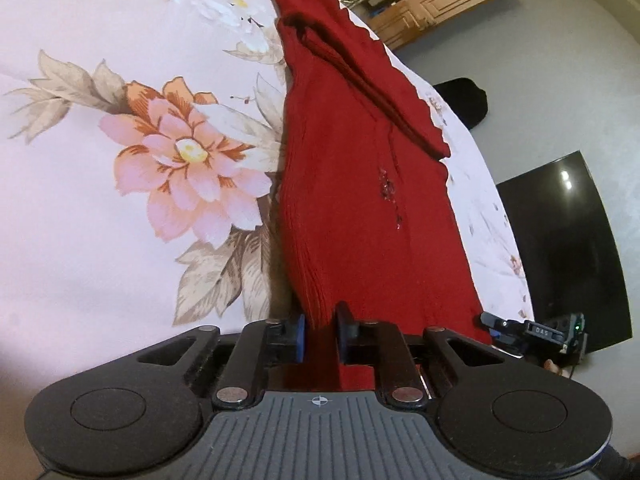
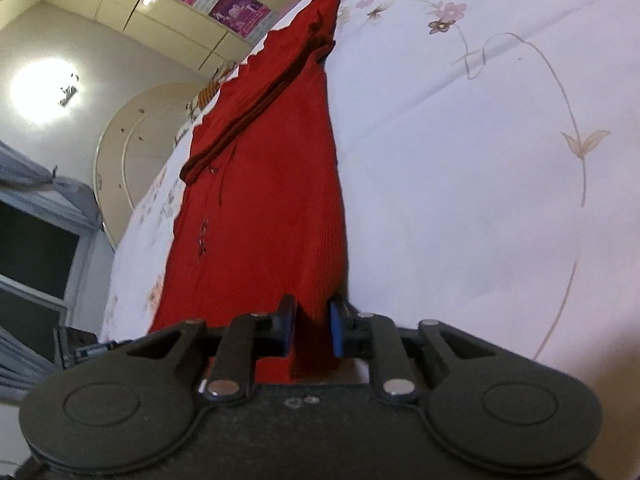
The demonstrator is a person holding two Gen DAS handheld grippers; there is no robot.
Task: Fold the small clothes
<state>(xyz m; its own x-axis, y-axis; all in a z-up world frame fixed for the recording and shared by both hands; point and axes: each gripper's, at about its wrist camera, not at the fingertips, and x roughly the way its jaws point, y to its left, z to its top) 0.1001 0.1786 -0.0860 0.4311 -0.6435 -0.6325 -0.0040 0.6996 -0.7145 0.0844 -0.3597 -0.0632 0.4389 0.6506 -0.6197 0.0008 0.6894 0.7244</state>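
A red knit garment [image 1: 360,200] lies stretched along the edge of a bed, on a pale floral bedsheet [image 1: 120,220], with both of a person's hand-held grippers fastened on its near hem. In the left wrist view the left gripper [image 1: 320,332] sits at 6 o'clock, its blue-padded fingers [image 1: 299,336] drawn narrow with a bunched ridge of red cloth pinched between them; the right gripper shows small at about 4 o'clock, by the same hem. In the right wrist view the right gripper [image 2: 312,328] likewise holds a gathered fold of the hem between close-set fingers [image 2: 336,332], the garment running away toward 12 o'clock. A folded-over sleeve or flap [image 1: 384,92] lies on top of the body along the side nearest the mattress edge, and a small beaded motif [image 1: 388,186] marks the middle. The fabric appears soft, light and ribbed, likely to sag and stretch between the two holds rather than keep any shape, and grippy enough against the pads not to slide. The two near corners of the hem look the sound places to hold, kept level so the loose flap does not spill.
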